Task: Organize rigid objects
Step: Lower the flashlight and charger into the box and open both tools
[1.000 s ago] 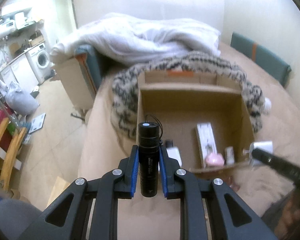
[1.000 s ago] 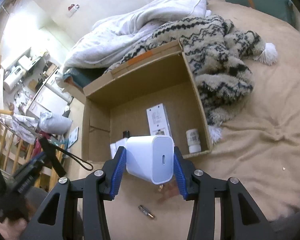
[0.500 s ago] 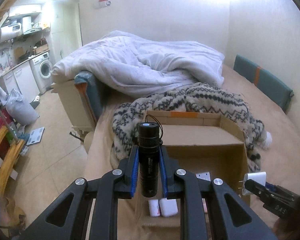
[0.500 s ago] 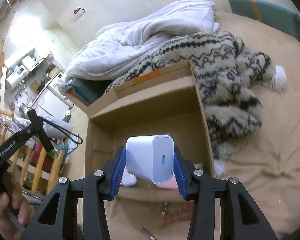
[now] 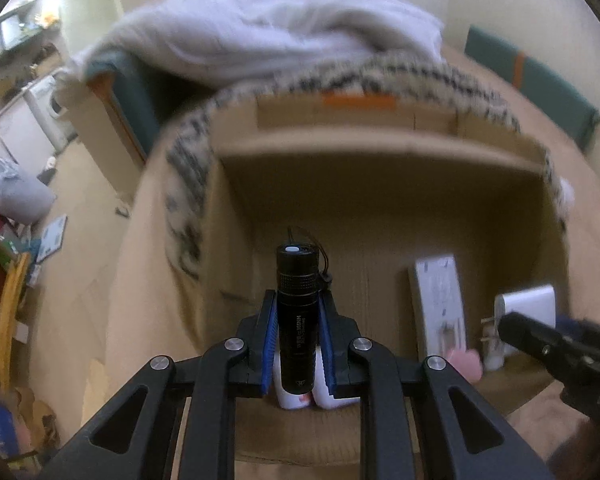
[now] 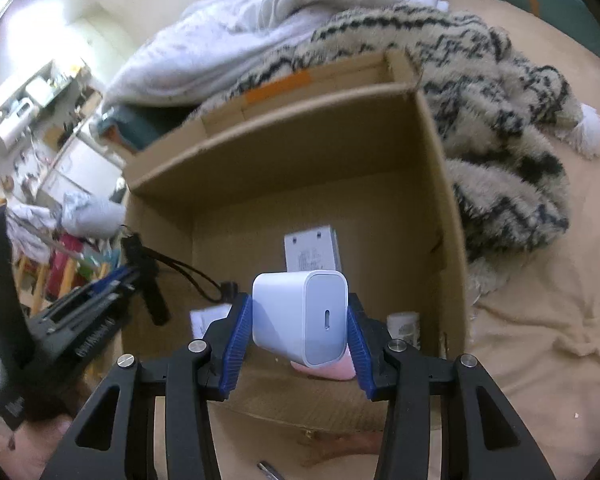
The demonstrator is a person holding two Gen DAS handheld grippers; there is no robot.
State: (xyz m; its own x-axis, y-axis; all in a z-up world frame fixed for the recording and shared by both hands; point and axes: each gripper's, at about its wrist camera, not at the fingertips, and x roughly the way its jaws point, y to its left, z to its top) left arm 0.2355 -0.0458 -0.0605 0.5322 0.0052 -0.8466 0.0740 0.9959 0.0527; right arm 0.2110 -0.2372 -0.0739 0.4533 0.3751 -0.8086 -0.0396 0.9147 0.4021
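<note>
Flashlight, black and cylindrical, is sitting upright between the blue pads of the left tongs, which are clamping its barrel, its cord trailing behind; it is hanging over the near-left part of the open cardboard box. Right tongs are squeezing a white charger block by its two sides, over the near edge of the same box, port face toward the camera.

On the box floor a flat white package is lying toward the middle, a pink item is peeking out under the charger, a small white bottle is standing by the right wall, and two white objects are showing below the flashlight at the near wall.

The box is resting on a bed covered by a tan sheet. A black-and-cream patterned blanket is pressing against the box's far and right sides, and a white duvet is heaped beyond it. A small metallic object is lying on the sheet in front of the box. To the left the bed is ending, with floor, a washing machine and clutter beyond. The box's middle floor is lying bare between the objects.
</note>
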